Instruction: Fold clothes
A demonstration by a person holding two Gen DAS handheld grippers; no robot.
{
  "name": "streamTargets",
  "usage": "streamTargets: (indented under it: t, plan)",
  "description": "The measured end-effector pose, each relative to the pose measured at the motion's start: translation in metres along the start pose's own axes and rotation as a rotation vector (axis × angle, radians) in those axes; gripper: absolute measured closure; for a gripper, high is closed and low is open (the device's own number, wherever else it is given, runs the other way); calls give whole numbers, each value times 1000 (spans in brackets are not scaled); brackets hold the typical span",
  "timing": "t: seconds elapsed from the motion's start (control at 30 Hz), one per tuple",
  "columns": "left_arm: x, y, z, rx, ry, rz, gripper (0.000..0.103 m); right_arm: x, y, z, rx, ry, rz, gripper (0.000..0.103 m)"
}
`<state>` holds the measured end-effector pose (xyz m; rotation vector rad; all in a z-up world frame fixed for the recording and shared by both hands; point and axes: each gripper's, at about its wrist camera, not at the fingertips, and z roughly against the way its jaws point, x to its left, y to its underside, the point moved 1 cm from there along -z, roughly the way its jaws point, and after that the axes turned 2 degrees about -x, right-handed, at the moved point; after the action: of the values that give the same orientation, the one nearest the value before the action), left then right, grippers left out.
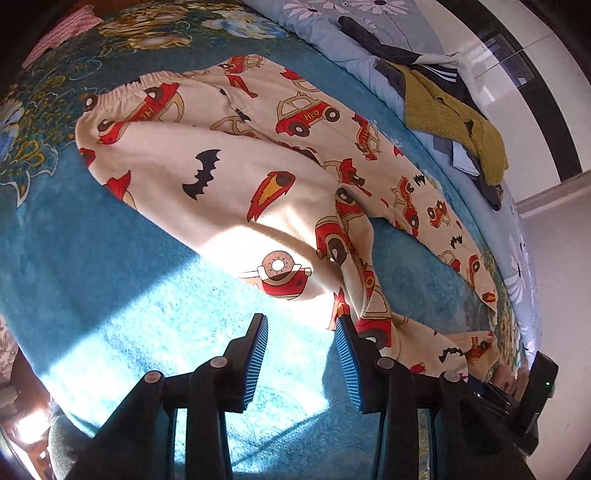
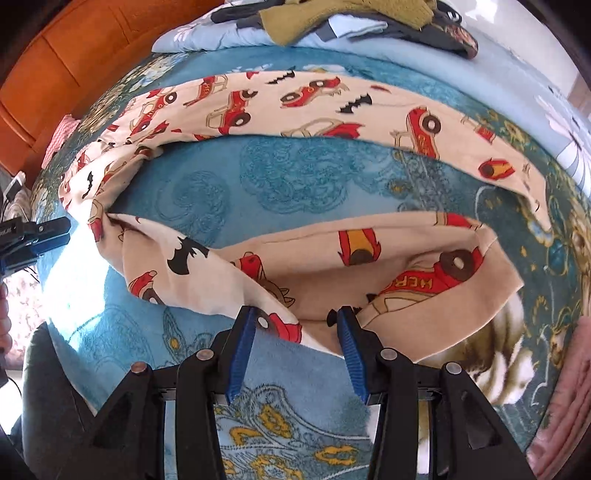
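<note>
Cream pants [image 1: 229,155] printed with red cars and black bats lie spread on a teal patterned blanket [image 1: 92,258]. My left gripper [image 1: 301,320] hovers open over bare blanket, its right pad beside a rumpled leg of the pants, nothing between the fingers. In the right wrist view the pants [image 2: 317,99] form a sideways V with both legs running right. My right gripper [image 2: 295,312] stands open over the near leg's edge, cloth lying under the gap, pads not pressing it. The left gripper [image 2: 50,236] shows at the left edge, near the crotch fold.
A pile of clothes with a mustard knit [image 1: 454,122] sits on a light blue flowered duvet [image 1: 332,26] at the far side of the bed. An orange wooden headboard [image 2: 55,74] stands at the left. A pink cloth [image 2: 565,387] lies at the right edge.
</note>
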<state>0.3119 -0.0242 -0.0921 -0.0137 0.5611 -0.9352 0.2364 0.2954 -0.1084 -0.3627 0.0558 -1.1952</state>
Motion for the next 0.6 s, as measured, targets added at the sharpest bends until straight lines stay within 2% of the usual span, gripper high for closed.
streamTargets:
  t: [0.13, 0.17, 0.2, 0.23, 0.27, 0.4, 0.53, 0.57, 0.6]
  plan:
    - [9, 0, 8, -14, 6, 43, 59, 5, 15, 8, -30, -7, -23, 59]
    - [10, 0, 10, -17, 9, 52, 59, 6, 18, 11, -40, -6, -22, 69]
    - [11, -1, 11, -20, 9, 57, 59, 7, 21, 12, -37, 1, -17, 89]
    - [10, -1, 13, -24, 8, 57, 59, 8, 23, 14, -34, 1, -15, 96]
    - [11, -1, 15, -28, 8, 55, 59, 9, 25, 16, -30, -21, -18, 96]
    - [12, -5, 22, -47, 14, 64, 59, 13, 24, 46, -48, -183, -78, 97]
    - [16, -11, 28, -70, 12, 86, 58, 8, 10, 113, -139, -545, -199, 98]
    - [18, -12, 28, -72, 14, 94, 57, 1, 2, 125, -166, -565, -212, 98]
    - [19, -13, 27, -70, 16, 101, 56, -7, -9, 131, -195, -536, -216, 98]
